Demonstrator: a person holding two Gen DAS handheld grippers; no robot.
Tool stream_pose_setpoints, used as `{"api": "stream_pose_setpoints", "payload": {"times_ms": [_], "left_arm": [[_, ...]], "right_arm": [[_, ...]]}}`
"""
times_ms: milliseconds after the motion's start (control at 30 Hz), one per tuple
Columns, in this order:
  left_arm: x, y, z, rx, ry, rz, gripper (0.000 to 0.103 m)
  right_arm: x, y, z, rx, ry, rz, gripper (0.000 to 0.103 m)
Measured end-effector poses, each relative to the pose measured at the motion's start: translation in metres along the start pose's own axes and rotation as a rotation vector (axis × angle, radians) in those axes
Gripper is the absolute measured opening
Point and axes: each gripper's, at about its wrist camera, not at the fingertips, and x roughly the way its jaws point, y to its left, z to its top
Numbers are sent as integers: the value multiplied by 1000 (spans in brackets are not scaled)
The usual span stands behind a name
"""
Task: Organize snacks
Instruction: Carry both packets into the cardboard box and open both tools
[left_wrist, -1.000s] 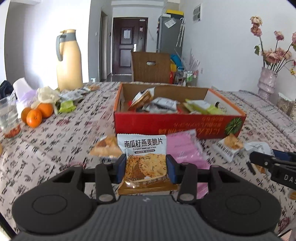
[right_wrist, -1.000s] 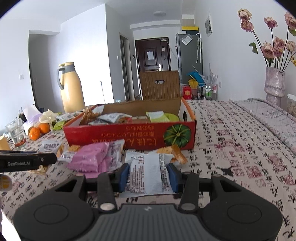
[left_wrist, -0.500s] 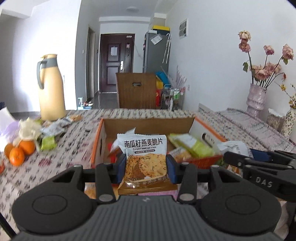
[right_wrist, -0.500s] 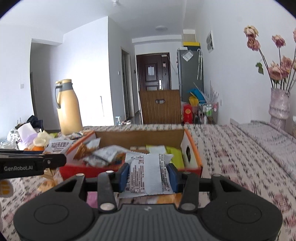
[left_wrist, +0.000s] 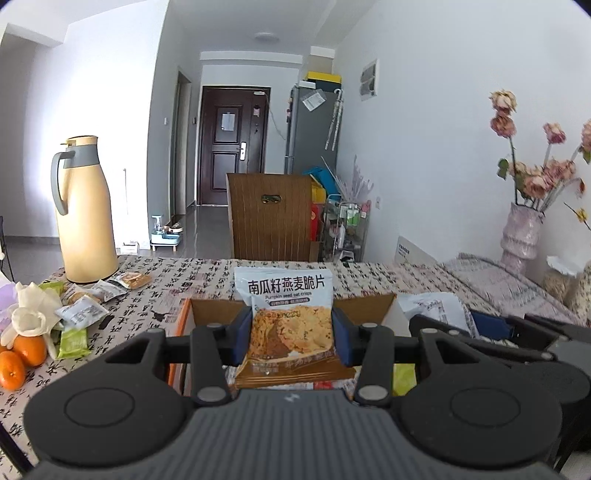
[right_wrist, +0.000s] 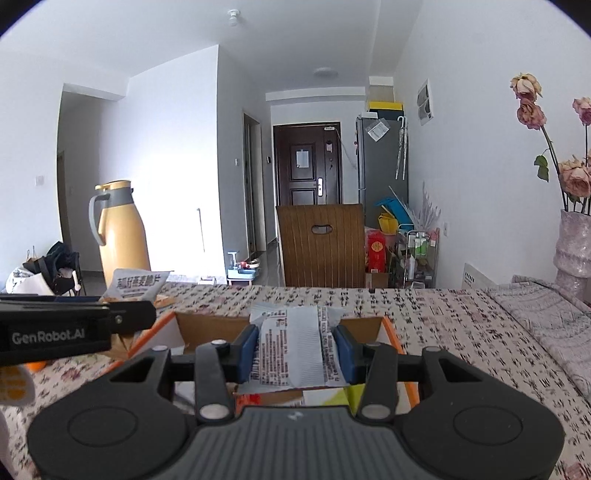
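Two grippers, each clamped on one snack packet above the open cardboard box.

Left gripper: blue pads pressed on both sides of an upright pumpkin seed oat crisps packet, front label facing the camera; box interior directly beneath and beyond.

Right gripper: pads pinching a white packet shown back side out, printed text visible; held over the same box, orange rim at 3 o'clock.

Loose packets on the patterned tablecloth, 9 o'clock in the left view, beside oranges. Yellow thermos jug at 10 o'clock. Vase of dried roses at 3 o'clock.
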Motion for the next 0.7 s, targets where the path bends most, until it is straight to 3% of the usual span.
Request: {"api": "stream_pose_setpoints", "payload": {"times_ms": [333,700], "left_arm": [[44,19,-14,-54,46,37,45],[54,19,-29,-37,87,19,48]], "right_arm": [[48,-6,-26,48,68,3,44],[57,-13,-39,72,110,11,46]]}}
